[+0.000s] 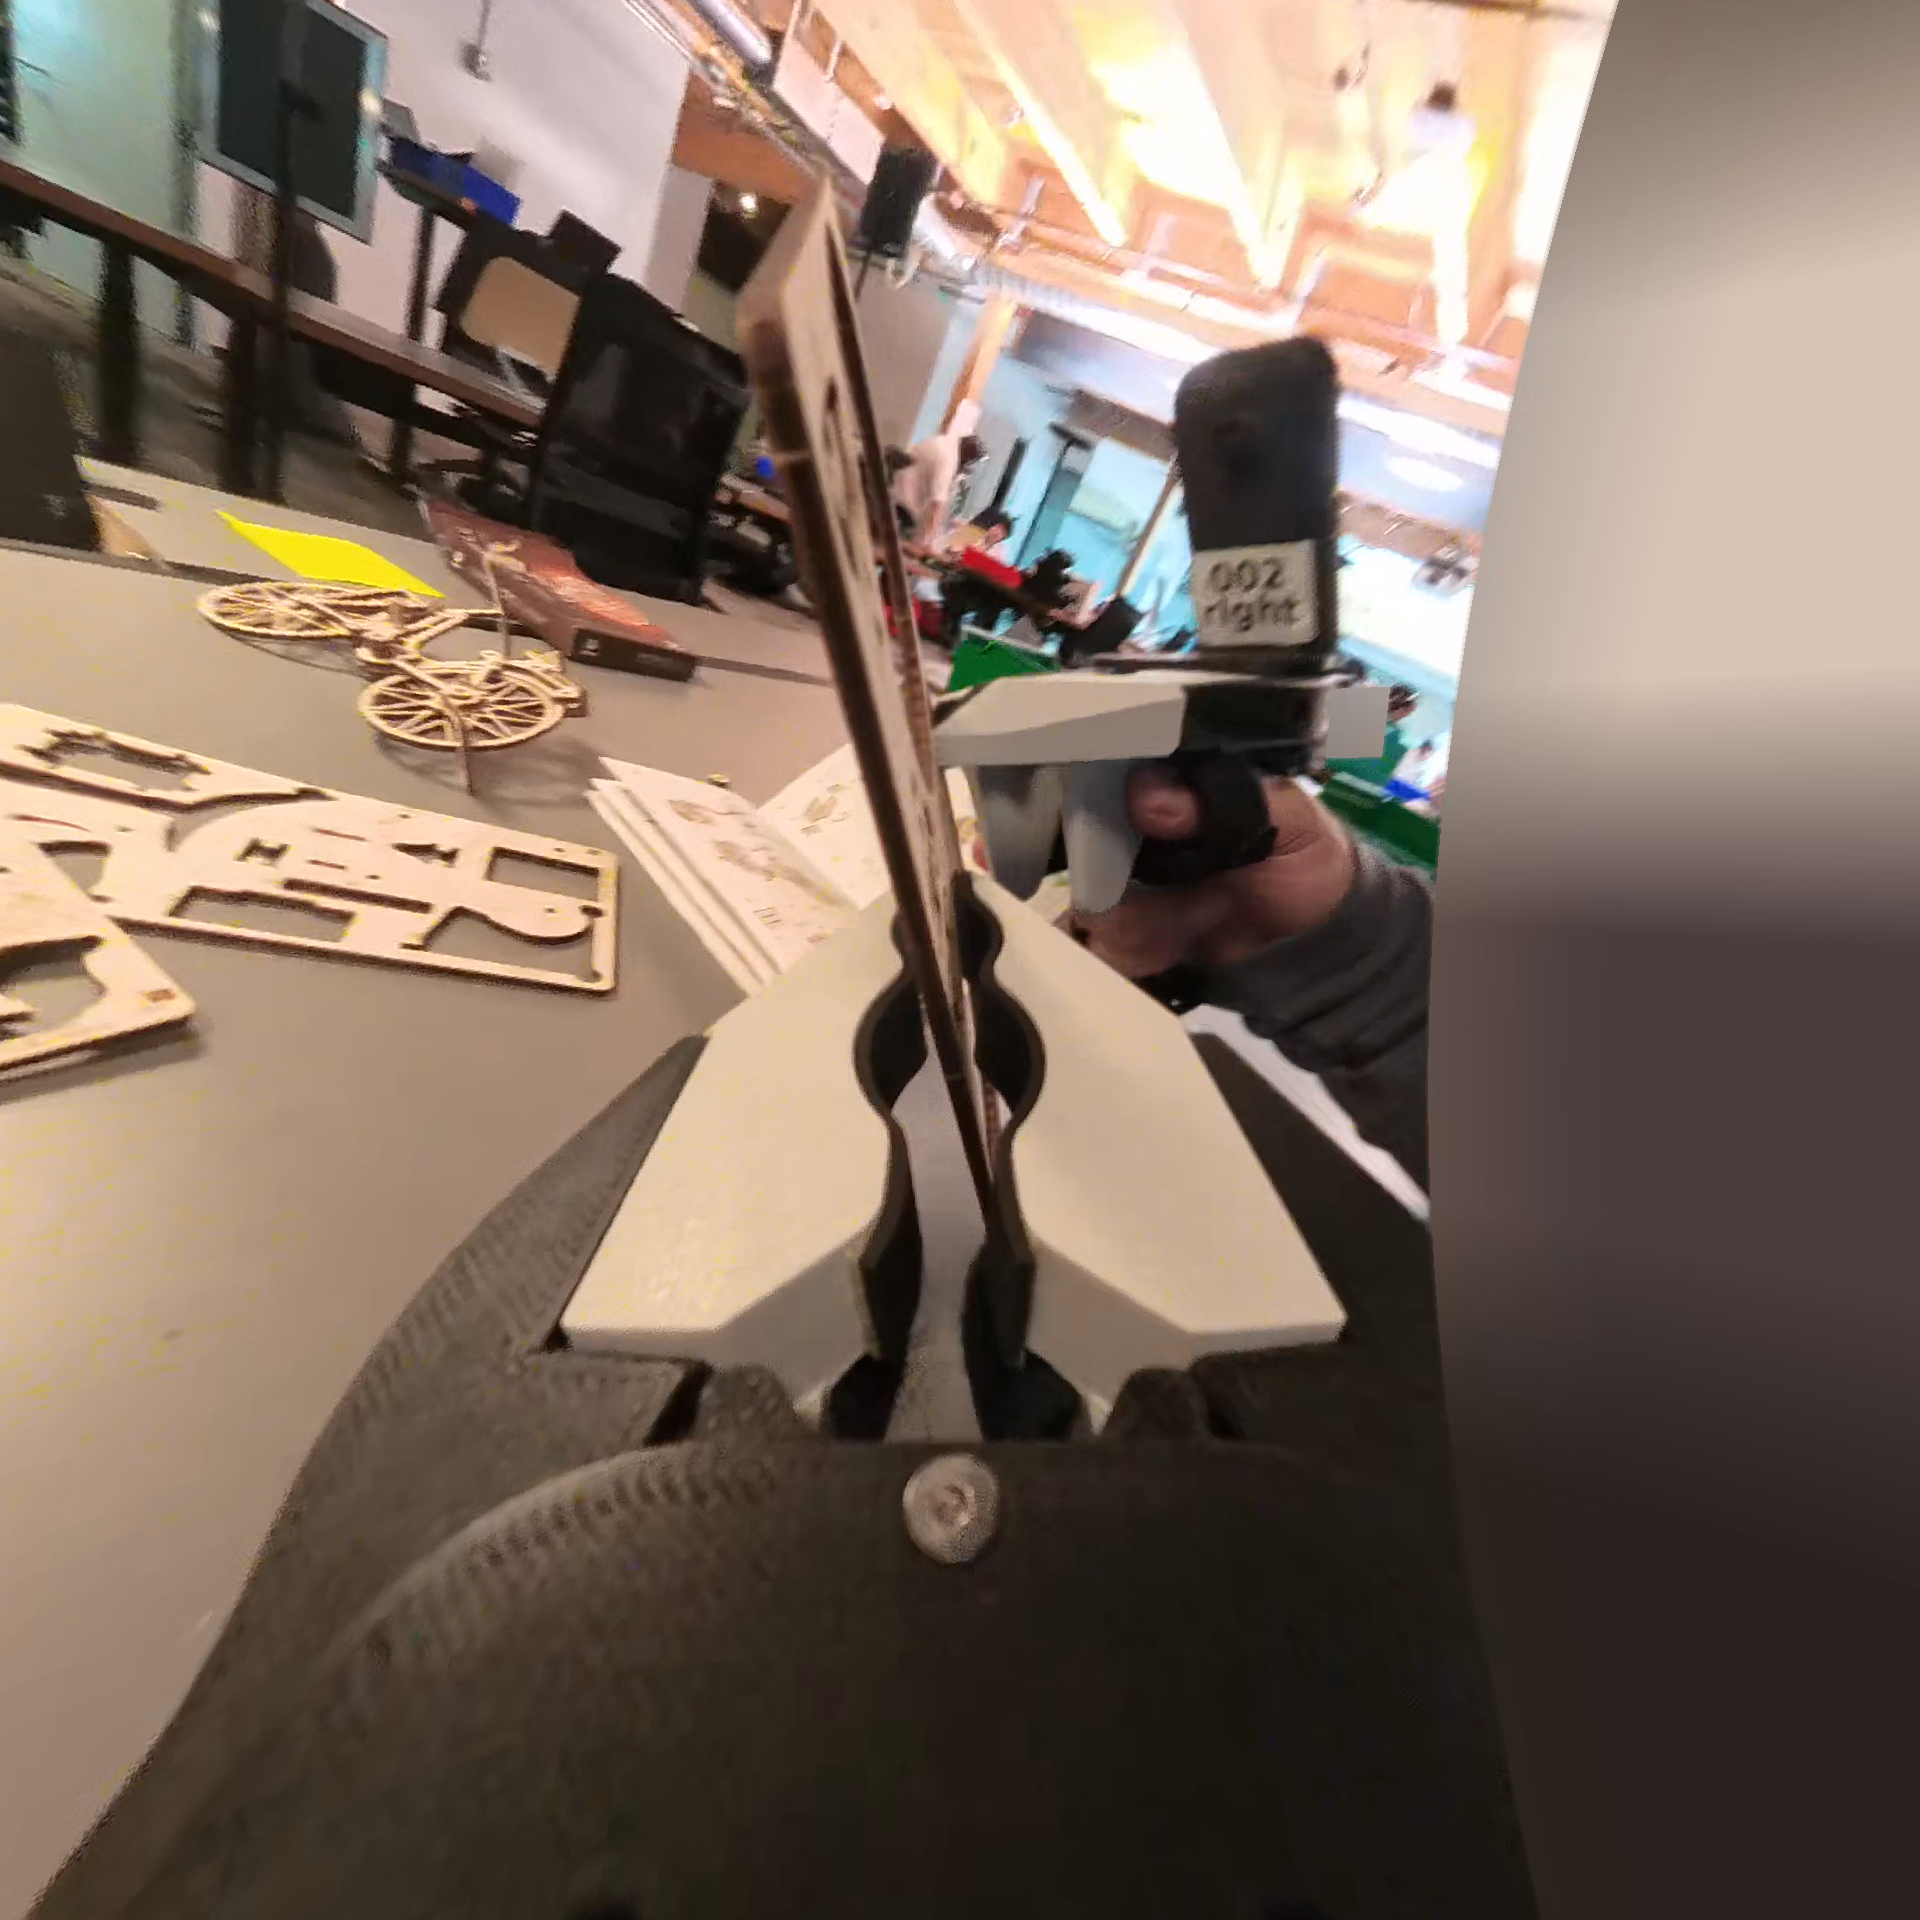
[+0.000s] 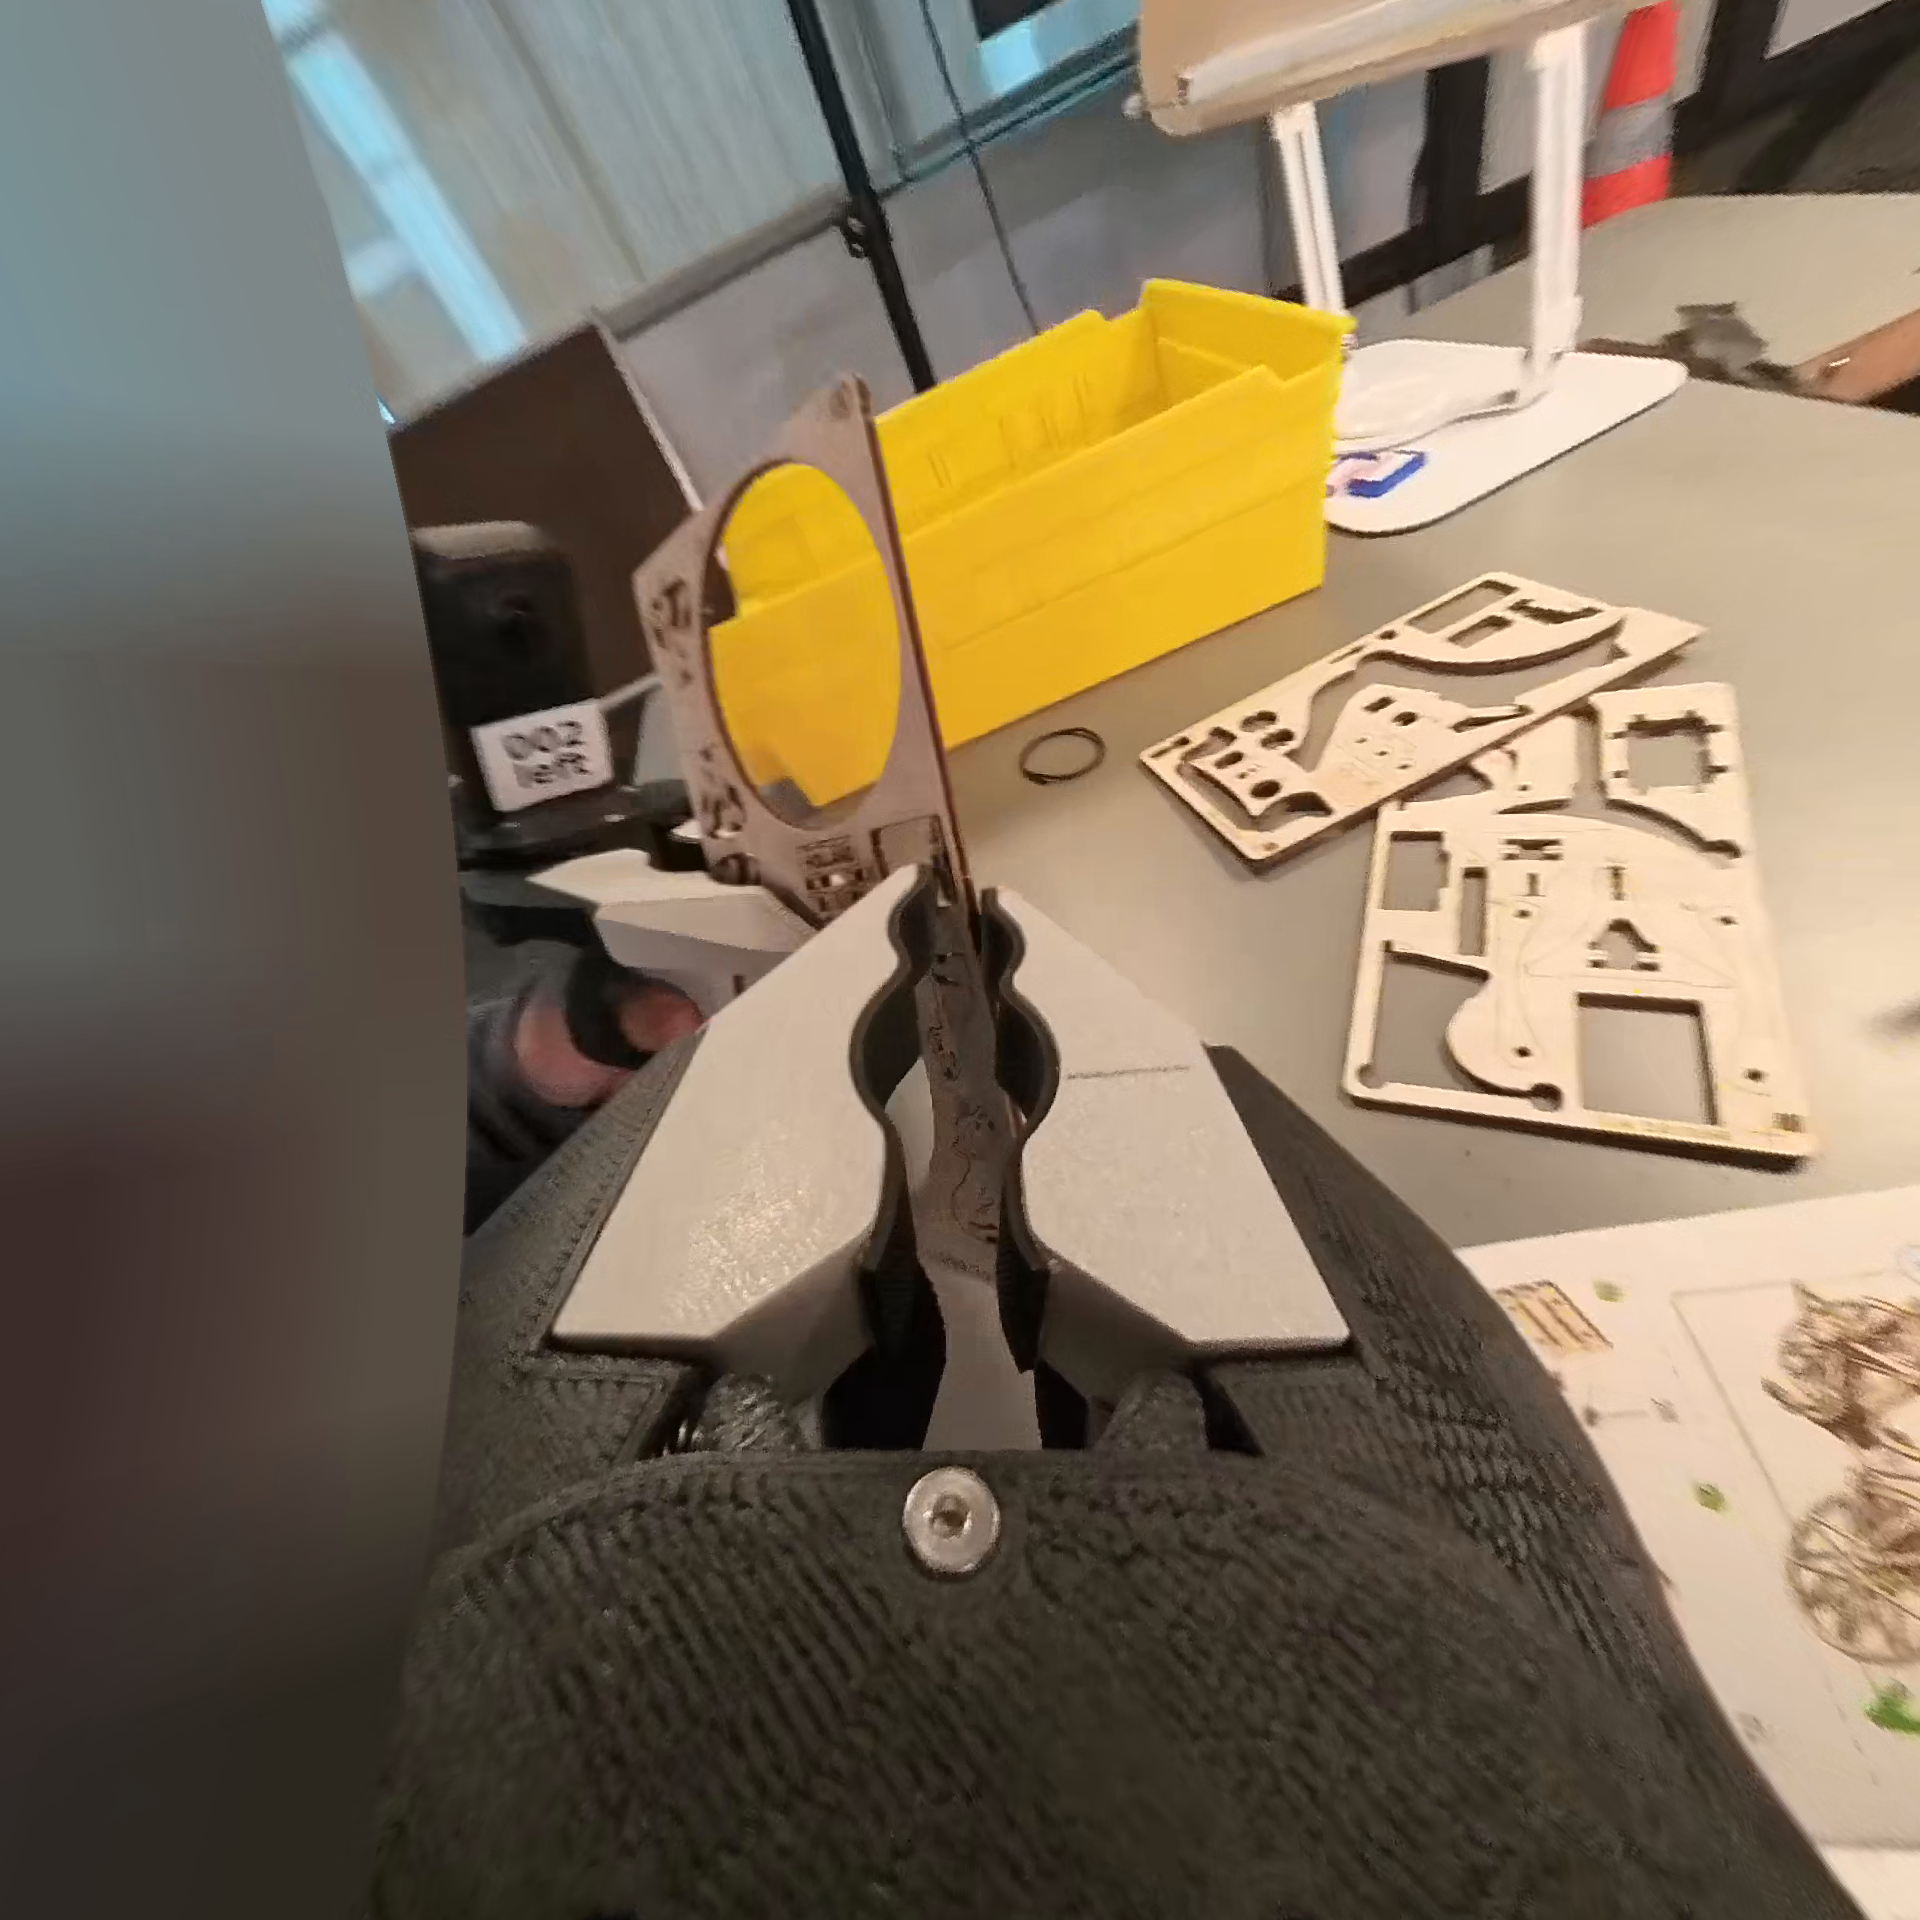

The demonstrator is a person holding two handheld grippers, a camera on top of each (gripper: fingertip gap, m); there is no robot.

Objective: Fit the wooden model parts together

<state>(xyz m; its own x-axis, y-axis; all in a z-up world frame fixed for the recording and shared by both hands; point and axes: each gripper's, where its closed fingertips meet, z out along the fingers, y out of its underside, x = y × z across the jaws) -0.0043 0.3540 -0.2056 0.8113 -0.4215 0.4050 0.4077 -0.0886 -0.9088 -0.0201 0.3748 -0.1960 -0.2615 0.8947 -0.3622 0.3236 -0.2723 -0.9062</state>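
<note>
A thin wooden parts sheet [image 1: 852,582] with a large round cut-out stands on edge above the grey table [image 1: 312,1195]. My left gripper [image 1: 940,914] is shut on its lower edge. My right gripper [image 2: 954,894] is shut on the same sheet [image 2: 675,613] from the other side. In the left wrist view the right gripper [image 1: 956,717] meets the sheet's far face, held by a gloved hand. In the right wrist view the left gripper [image 2: 727,904] sits at the sheet's lower left corner. A finished wooden bicycle [image 1: 416,665] lies on the table to the left.
Punched-out wooden sheets [image 1: 312,883] lie flat on the table, also in the right wrist view [image 2: 1558,935]. An open instruction booklet [image 1: 727,852] lies under the grippers. A yellow bin [image 2: 1091,520], a black rubber ring [image 2: 1060,750], a white stand base [image 2: 1507,416] and a brown box [image 1: 561,592] sit farther back. Left and right tips are no more than a few centimetres apart.
</note>
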